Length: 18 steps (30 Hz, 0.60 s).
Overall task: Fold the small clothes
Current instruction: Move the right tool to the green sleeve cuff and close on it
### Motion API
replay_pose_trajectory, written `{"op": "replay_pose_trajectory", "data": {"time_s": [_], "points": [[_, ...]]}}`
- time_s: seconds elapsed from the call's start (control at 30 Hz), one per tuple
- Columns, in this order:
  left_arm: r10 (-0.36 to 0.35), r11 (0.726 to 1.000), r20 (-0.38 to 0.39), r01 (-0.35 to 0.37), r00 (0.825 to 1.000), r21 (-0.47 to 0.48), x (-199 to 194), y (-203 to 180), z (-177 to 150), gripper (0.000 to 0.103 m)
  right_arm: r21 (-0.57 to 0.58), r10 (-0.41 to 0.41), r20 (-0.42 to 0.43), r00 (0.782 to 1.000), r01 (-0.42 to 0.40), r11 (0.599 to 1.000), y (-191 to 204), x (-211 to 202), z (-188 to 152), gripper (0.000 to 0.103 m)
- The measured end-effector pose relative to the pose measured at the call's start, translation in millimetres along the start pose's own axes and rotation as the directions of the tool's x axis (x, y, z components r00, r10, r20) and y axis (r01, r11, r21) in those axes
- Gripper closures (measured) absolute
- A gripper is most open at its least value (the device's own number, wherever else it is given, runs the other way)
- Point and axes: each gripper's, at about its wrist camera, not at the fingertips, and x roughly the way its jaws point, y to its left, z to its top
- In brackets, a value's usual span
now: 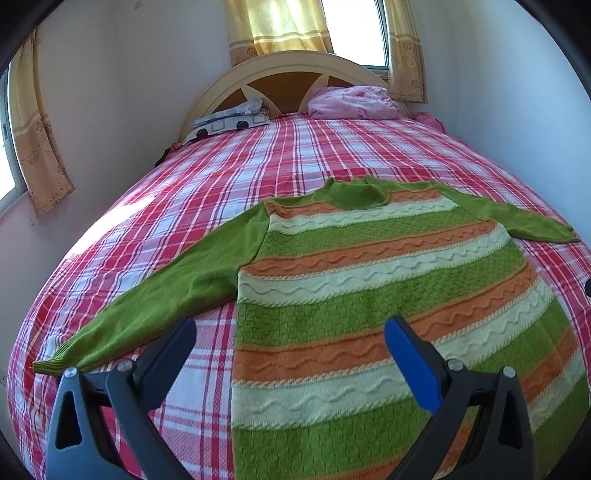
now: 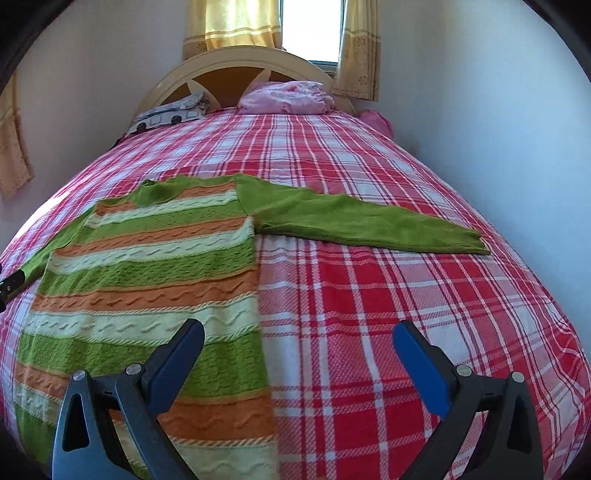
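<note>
A striped sweater lies flat and spread out on the bed, knitted in green, orange and cream bands, with plain green sleeves and a green collar pointing toward the headboard. In the left wrist view it fills the centre and lower right of the frame; one sleeve runs out to the lower left, the other reaches toward the right edge. In the right wrist view the body sits in the left half of the frame, and that far sleeve stretches flat across the plaid to the right of centre.

The left hand-held gripper hangs at the bottom of its frame with its fingers spread wide, one over the plaid sheet beside the sweater's side edge and the other over the striped body, holding nothing. The right hand-held gripper is likewise spread apart and empty, one finger over the sweater's edge, the other over bare plaid.

At the top of both frames stand a curved headboard, a pink bundle of bedding, a patterned grey pillow and yellow curtains at a bright window.
</note>
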Motion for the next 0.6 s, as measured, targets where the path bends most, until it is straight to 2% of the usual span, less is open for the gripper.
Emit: {"op": "replay_pose_trajectory", "data": {"time_s": [0.17,0.3,0.43,0.5,0.6], "points": [[-0.062,0.998,0.001,0.062,0.998,-0.018,28,3,21,0.000,0.049,-0.026,-0.036,0.999,0.028,0.998,-32,29,16,0.001],[-0.037,0.999,0.010,0.037,0.999,-0.037,52,5,38,0.000,0.163,-0.033,-0.072,0.997,0.045,0.986,-75,53,30,0.001],[-0.017,0.998,0.008,0.017,1.000,-0.061,77,6,48,0.000,0.296,-0.021,-0.064,0.998,0.039,0.954,-124,69,40,0.001],[-0.027,0.997,-0.004,0.026,1.000,-0.077,87,6,50,0.000,0.386,0.000,-0.043,0.999,0.016,0.923,-152,75,42,0.001],[-0.040,0.993,-0.023,0.037,0.999,-0.111,101,9,51,0.000,0.546,0.031,-0.039,0.999,-0.005,0.838,-199,86,39,0.001]]}}
